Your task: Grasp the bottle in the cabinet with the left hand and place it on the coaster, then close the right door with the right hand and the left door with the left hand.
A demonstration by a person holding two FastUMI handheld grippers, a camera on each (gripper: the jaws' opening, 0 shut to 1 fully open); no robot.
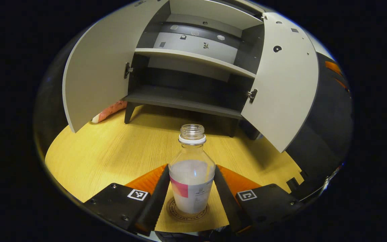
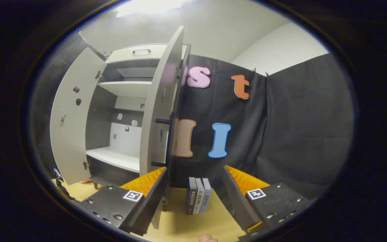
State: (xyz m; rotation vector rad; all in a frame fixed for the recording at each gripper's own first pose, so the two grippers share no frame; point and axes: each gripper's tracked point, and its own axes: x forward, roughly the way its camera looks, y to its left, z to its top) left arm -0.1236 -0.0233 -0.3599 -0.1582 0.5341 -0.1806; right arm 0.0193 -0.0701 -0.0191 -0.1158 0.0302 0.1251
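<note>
Bottle [image 1: 192,174] stands on the coaster [image 1: 187,212] between the left claw's [image 1: 191,191] wide fingers; both cabinet doors remain open.

Each gripper, left [image 1: 191,198] and right [image 2: 196,205], is built on two black blocks studded with small screws, and a square black-and-white marker is stuck on each block. Behind the fingers, ridged orange wedges are seen. The inner edges of the left fingers [image 1: 155,196] are toothed (finely serrated).
</note>
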